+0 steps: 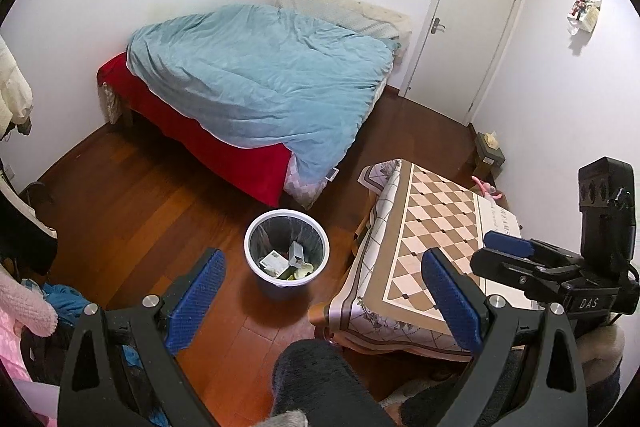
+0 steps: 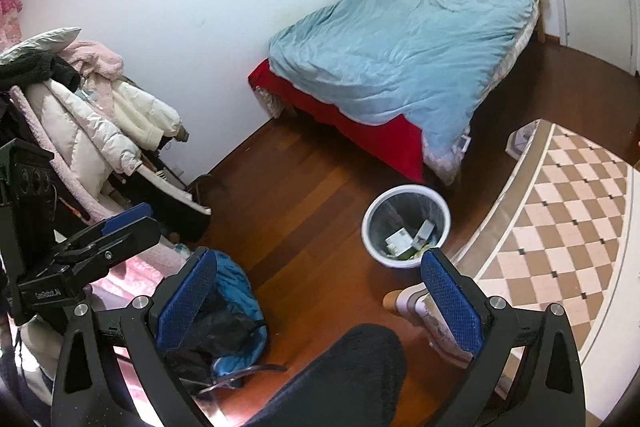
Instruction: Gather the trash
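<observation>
We are looking down from two wrist cameras into a bedroom. In the left wrist view, the left hand-held gripper [image 1: 324,301] is filling the lower part of the frame, its blue-padded fingers [image 1: 196,301] spread wide and grasping nothing. The right hand-held gripper [image 1: 508,245] is showing at the right edge of that view, over the tabletop [image 1: 436,227]; from here we cannot tell its state. In the right wrist view, the right hand-held gripper [image 2: 318,303] is likewise standing released, both blue pads well apart with nothing between them, and the left hand-held gripper [image 2: 120,223] is appearing at the left edge.

The white trash bin [image 1: 287,247] is standing upright on the wooden floor [image 1: 152,211], just below the centre of the left wrist view, between the foot of the bed [image 1: 224,143] and the tabletop. In the right wrist view, the trash bin [image 2: 405,226] is sitting right of centre. It is lined with a dark bag and is holding trash [image 1: 290,263]: small cartons and pale scraps at the bottom.

A light blue duvet [image 1: 264,75] is covering the bed over a red sheet. The tabletop, at lower right, is wearing a checkered cloth. A heap of clothes [image 2: 92,115] is occupying the left of the right wrist view, and a blue bag [image 2: 236,311] is lying on the floor at lower centre-left. A closed white door [image 1: 468,31] is standing at upper right of the left wrist view.
</observation>
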Available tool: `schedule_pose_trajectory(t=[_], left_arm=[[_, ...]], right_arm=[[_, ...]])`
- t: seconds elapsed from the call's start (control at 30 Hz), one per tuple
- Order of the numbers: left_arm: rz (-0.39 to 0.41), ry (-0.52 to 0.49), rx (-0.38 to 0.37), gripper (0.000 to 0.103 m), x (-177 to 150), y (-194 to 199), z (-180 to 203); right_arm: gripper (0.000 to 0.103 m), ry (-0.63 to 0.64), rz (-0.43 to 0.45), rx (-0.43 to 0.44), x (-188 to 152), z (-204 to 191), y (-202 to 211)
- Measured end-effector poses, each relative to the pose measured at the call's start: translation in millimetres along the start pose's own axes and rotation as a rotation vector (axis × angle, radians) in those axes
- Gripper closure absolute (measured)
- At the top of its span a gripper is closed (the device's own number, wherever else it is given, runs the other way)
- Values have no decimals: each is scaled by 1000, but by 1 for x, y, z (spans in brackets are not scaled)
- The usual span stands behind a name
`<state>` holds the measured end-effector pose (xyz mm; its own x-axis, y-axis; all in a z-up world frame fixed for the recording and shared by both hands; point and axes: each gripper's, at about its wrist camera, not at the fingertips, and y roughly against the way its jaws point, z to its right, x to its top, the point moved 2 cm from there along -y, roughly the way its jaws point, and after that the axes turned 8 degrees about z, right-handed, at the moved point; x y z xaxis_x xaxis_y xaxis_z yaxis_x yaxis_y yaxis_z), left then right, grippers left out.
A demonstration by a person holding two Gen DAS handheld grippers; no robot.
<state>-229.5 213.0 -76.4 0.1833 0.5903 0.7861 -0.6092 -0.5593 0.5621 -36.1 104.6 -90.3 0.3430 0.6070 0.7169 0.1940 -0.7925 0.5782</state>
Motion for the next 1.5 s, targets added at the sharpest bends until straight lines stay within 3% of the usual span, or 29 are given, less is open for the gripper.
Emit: schedule_pose_trajectory(t=[1.5], left_arm=[[23,17,-41,0,2,9,8]], right_arm=[[0,46,22,1,12,-9,14]])
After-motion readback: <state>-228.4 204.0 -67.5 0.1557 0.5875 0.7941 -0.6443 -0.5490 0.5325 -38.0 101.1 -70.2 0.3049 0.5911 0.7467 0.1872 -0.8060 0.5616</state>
